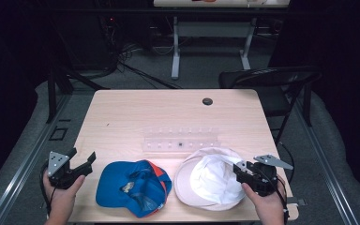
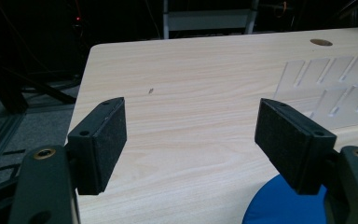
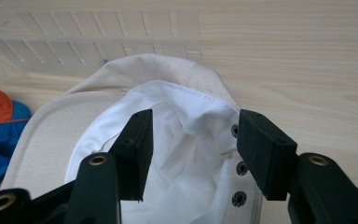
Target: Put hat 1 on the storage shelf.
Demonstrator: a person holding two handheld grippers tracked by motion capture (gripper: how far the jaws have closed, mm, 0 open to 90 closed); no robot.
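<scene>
- the left hand-held gripper (image 1: 82, 164) sits at the lower left of the high view, held in a hand (image 1: 62, 197) that comes in from the bottom edge, its jaws apart with nothing between them
- in the left gripper view that same hand-held gripper (image 2: 191, 140) looks over bare table (image 2: 191, 84), jaws spread wide, and a slice of the blue cap (image 2: 284, 205) shows at the lower right corner just beside the right-hand jaw
- the blue cap (image 1: 133, 187) lies upside down at the lower middle of the high view, near the front edge of the table (image 1: 136, 112), with an orange patch on its upper right edge
- the white cap (image 1: 211, 180) lies just to the right of the blue one, also upside down with its white lining facing up
- the right hand-held gripper (image 1: 240, 169) is at the lower right of the high view, over the right edge of the white cap, jaws apart
- in the right gripper view the right hand-held gripper (image 3: 193, 144) hangs over the open inside of the white cap (image 3: 186, 121), jaws open on either side of the crumpled lining; whether they touch the cloth cannot be told
- dark snaps (image 3: 238, 198) run along the strap by the right-hand jaw
- a clear plastic tray (image 1: 180, 140) with small compartments lies just beyond both caps, mid-table, near the white cap's far rim
</scene>
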